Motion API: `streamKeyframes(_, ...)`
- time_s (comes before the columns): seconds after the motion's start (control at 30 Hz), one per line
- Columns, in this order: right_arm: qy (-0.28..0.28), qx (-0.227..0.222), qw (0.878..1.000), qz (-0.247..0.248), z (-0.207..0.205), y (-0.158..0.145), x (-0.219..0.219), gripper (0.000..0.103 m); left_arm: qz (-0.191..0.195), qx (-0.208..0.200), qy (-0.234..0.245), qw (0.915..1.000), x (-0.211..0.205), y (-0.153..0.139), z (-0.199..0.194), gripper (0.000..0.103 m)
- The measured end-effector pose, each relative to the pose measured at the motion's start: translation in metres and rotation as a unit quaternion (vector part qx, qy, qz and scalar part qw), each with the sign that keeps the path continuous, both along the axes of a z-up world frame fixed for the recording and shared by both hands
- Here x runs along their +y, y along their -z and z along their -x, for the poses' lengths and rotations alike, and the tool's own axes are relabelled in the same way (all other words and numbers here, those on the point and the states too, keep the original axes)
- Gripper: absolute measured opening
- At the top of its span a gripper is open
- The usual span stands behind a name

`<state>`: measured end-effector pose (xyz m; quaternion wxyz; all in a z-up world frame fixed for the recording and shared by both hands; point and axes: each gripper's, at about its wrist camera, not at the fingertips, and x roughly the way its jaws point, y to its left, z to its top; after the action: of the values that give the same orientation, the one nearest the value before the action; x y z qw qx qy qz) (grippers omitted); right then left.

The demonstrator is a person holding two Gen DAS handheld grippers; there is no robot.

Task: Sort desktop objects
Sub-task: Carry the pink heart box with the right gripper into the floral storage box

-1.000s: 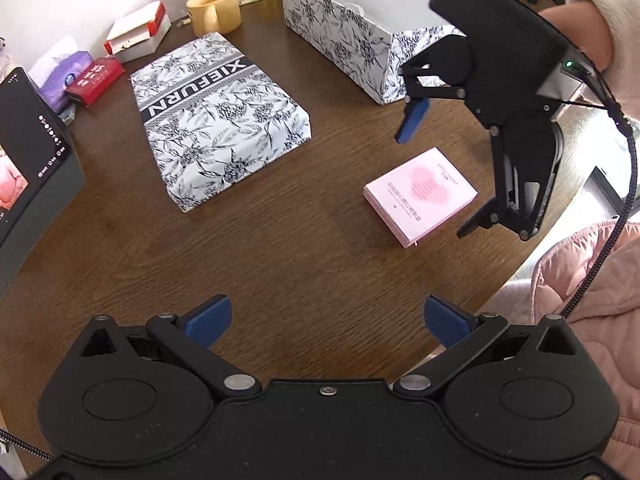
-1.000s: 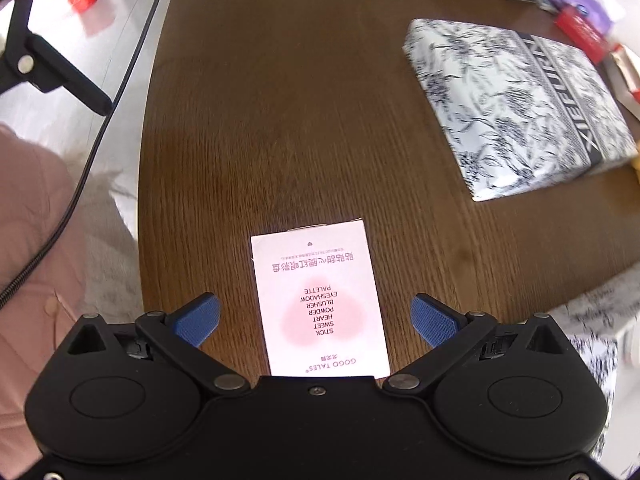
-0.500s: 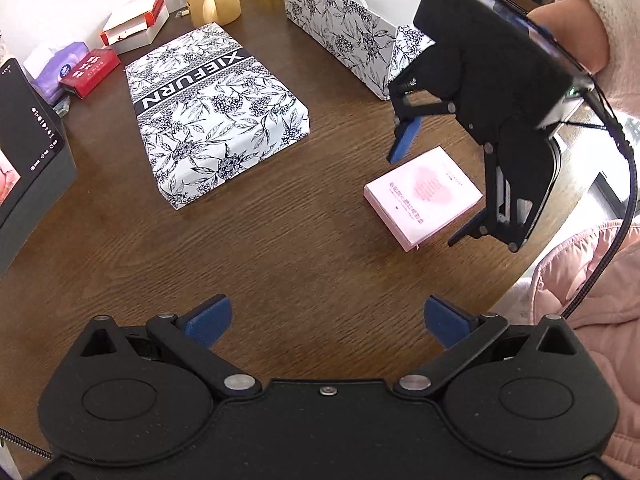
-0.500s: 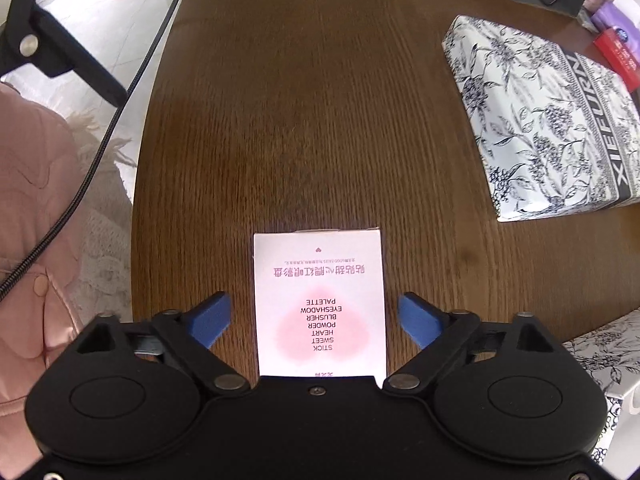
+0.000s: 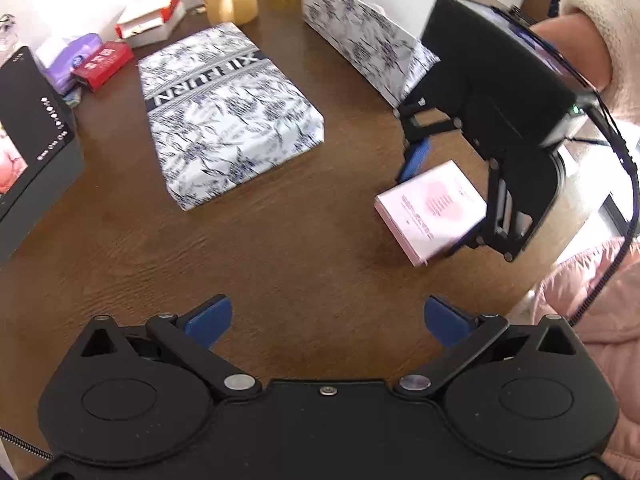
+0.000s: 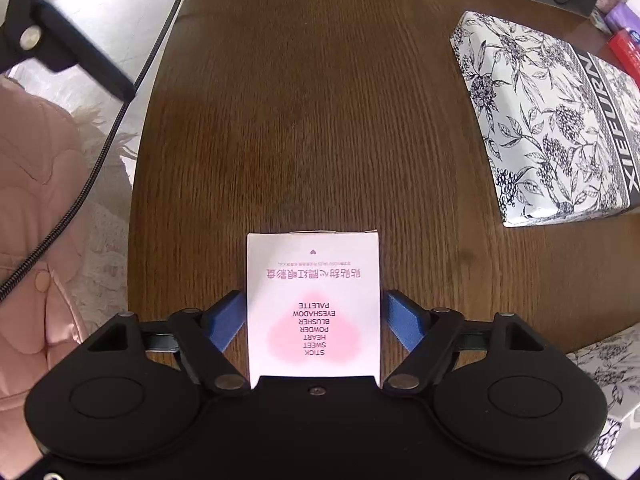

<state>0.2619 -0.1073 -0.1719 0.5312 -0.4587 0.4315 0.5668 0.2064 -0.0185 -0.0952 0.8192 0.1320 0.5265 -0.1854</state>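
Blue-tipped and spread wide, the left gripper hangs over bare brown table with nothing between its fingers, well apart from the rest. Beyond it, toward the left of its view, lies the closed floral box; further right stands the open floral box, its white inside showing.

Rightmost is where the change sits. A second ago the right gripper stood spread around the pink palette box; now its blue pads have drawn in against both long sides. In the left view the pink palette box looks tilted, its near corner off the wood, though blur keeps that uncertain. I judge the grasp made and the lift starting, probably toward the open floral box.

A hand in a cream sleeve holds the right gripper from above, angled steeply down and across the table edge.
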Motion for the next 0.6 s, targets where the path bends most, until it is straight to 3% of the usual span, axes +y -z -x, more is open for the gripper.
streamKeyframes(0.07, -0.007, 0.0, 1.0, 0.002, -0.001, -0.002, -0.001, 0.069, 0.004, -0.003, -0.01, 0.9999, 0.001, -0.001, -0.002, 0.103)
streamKeyframes(0.33, -0.037, 0.005, 0.999, 0.005, -0.01, -0.011, -0.015, 0.069, 0.016, -0.012, -0.039, 0.999, 0.006, -0.012, -0.006, 0.103)
streamKeyframes(0.6, -0.014, 0.029, 0.997, -0.067, -0.04, -0.062, -0.034, 0.069, 0.041, -0.031, -0.049, 0.9975, 0.004, -0.049, -0.009, 0.103)
